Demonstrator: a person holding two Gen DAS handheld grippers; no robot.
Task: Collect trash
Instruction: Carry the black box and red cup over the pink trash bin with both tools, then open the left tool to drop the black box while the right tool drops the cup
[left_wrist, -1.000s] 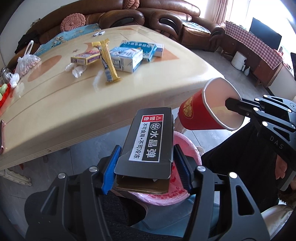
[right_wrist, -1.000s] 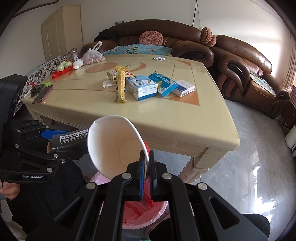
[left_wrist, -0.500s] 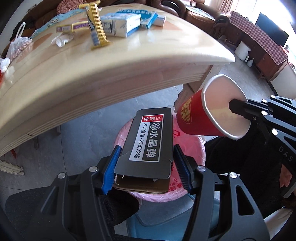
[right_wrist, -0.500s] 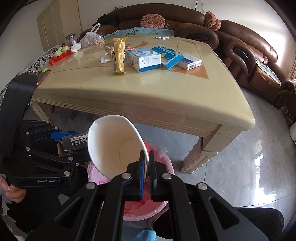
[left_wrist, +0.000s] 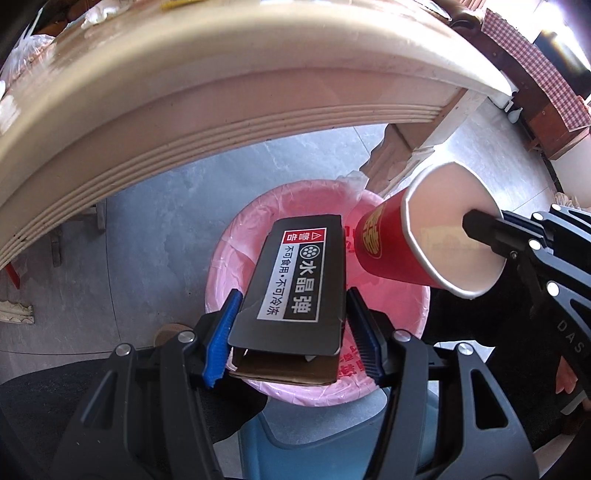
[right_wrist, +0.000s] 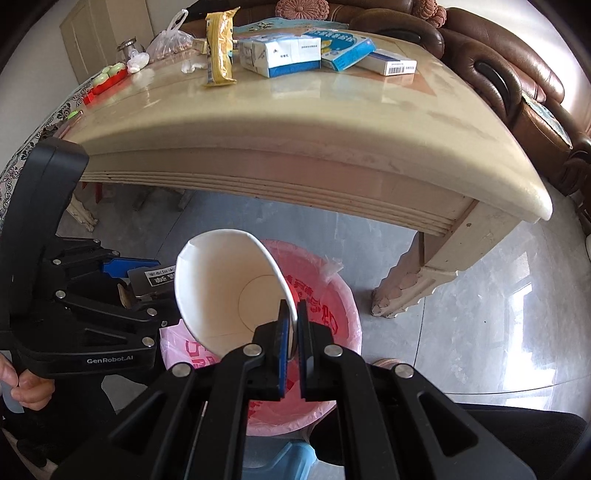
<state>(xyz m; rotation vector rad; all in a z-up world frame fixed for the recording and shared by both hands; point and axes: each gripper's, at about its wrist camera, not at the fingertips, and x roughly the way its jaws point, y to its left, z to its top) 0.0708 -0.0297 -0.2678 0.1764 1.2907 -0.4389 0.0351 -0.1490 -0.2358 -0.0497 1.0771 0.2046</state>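
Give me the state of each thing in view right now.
Black box: clamped in the left gripper, over the bin.
Paper cup: empty, tilted, rim pinched by the right gripper.
Bin: open, lined with a pink bag.
Yellow wrapper: on the table.

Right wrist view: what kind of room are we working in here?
Most likely a home living room: a brown leather sofa wraps around a low cream table strewn with small boxes, and a pink-lined bin stands on the tiled floor.
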